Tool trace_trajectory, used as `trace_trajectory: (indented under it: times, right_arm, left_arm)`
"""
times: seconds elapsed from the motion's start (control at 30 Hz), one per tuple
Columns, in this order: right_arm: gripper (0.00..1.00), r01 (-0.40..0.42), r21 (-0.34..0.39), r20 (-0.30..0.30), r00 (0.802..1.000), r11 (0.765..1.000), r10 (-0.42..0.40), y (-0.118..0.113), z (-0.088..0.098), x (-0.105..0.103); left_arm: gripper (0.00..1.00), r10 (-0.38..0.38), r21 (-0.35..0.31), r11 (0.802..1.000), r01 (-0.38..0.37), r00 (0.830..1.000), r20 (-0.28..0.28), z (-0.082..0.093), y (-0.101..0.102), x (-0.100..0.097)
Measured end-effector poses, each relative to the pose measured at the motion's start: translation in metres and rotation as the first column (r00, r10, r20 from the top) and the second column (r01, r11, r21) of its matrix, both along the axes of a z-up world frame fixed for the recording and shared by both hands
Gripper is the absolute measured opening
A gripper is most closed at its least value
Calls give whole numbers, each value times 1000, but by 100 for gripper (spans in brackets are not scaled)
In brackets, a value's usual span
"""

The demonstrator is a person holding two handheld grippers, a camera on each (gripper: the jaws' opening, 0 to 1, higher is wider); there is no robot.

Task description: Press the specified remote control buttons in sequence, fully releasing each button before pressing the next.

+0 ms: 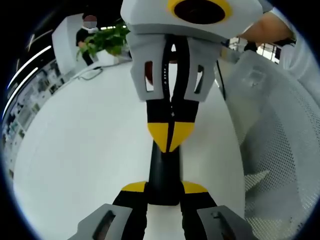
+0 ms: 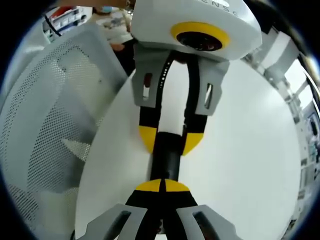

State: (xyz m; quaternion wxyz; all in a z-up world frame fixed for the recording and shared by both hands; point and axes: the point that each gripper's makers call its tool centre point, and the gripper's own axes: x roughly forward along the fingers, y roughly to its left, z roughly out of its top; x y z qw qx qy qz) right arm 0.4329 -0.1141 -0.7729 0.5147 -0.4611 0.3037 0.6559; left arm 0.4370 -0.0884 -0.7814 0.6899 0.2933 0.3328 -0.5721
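In the left gripper view, the left gripper (image 1: 165, 192) clamps one end of the black remote (image 1: 164, 172). The remote lies long, straight ahead over the white table (image 1: 85, 145).

In the right gripper view, the right gripper (image 2: 161, 186) is shut, tip on the remote

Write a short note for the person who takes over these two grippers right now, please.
Left gripper: shut on the black remote, holding its near end just above the white table.
Right gripper: jaws shut, tips together on the remote's face, apparently mid-press.
Mesh chair stands beside the table.
Done: cannot tell how many presses; the buttons are not readable.
Left: lift fully off, then go on with the sequence.
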Motion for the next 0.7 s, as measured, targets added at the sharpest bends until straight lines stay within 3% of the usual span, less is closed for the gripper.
trace_trajectory:
  times: [0.27, 0.7]
  right_arm:
    - [0, 16, 48, -2, 1000, 999, -16, 2, 12, 1]
    - [0, -1, 48, 45, 999, 999, -1, -1, 28, -3]
  left_arm:
    - [24, -2, -1, 1000, 2, 1000, -1, 0, 0, 0]
    - [24, -3, 4, 1000, 3, 1000, -1, 0, 0, 0]
